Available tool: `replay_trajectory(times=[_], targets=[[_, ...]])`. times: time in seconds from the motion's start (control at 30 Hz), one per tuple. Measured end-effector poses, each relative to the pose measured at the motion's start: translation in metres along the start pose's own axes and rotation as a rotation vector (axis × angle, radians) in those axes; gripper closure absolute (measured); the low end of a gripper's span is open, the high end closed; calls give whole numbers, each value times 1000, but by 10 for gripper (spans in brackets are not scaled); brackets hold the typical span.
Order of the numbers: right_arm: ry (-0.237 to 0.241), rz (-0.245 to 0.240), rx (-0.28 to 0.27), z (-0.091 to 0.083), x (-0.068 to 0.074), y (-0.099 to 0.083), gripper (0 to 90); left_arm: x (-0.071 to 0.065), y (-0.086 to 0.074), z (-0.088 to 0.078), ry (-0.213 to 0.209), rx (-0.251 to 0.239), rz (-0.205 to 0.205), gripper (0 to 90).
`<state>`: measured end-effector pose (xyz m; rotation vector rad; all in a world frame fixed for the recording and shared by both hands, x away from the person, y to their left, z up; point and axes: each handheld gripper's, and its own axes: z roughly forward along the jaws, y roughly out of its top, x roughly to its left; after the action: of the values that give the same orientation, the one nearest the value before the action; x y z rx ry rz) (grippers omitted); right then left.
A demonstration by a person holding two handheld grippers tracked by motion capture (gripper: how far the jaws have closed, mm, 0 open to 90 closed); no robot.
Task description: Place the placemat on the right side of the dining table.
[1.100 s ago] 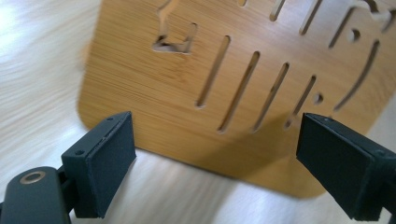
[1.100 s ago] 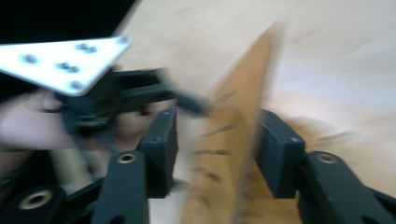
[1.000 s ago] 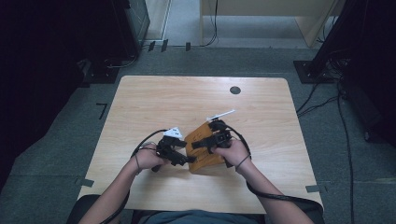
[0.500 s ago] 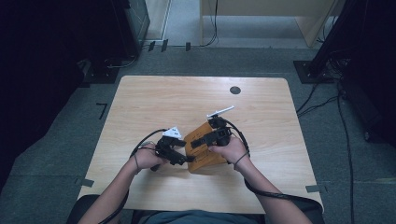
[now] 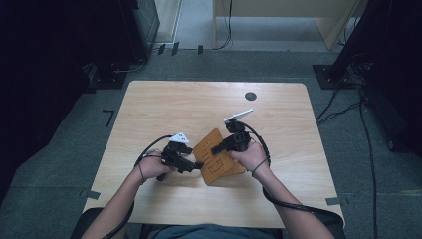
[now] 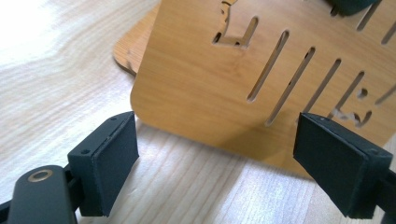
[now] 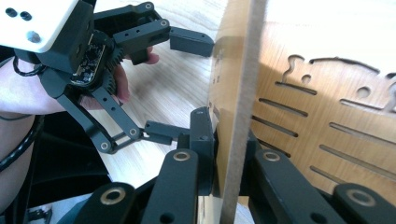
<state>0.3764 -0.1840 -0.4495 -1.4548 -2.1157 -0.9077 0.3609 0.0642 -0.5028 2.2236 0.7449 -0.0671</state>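
Slotted wooden board [image 6: 201,70], no legible writing

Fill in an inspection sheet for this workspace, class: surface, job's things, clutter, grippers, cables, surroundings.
Surface: light wooden table, dark round grommet near its far edge.
Job's things: slotted wooden board, lifted and tilted off the table.
Clutter: nothing seen.
Grippers: right gripper clamps the board's edge; left gripper open, jaws either side of the board's near corner, not touching.
Cables: black cable loops from the left gripper; another trails along the right forearm.
Surroundings: grey floor, tape marks, dark equipment stands.
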Motion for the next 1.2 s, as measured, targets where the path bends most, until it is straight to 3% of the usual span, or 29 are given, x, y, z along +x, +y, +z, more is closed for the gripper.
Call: replay_trajectory(times=[0.07, 0.23, 0.4, 0.73, 1.0, 1.2], targets=[[28, -4, -12, -4, 0, 1, 875, 0, 0, -1, 5, -3, -8, 130], [2, -56, -42, -13, 6, 2, 876, -1, 0, 0, 7, -4, -6, 130], [-32, -75, -75, -20, 7, 4, 876, 0, 0, 1, 16, -2, 3, 130], [-124, -103, -140, -39, 7, 6, 876, 2, 0, 0, 31, -2, 4, 130], [-227, -129, -187, -52, 6, 6, 876, 2, -1, 2, 46, 11, -2, 130], [-270, -141, -204, -57, 6, 6, 876, 3, -1, 2, 48, 10, -4, 130]])
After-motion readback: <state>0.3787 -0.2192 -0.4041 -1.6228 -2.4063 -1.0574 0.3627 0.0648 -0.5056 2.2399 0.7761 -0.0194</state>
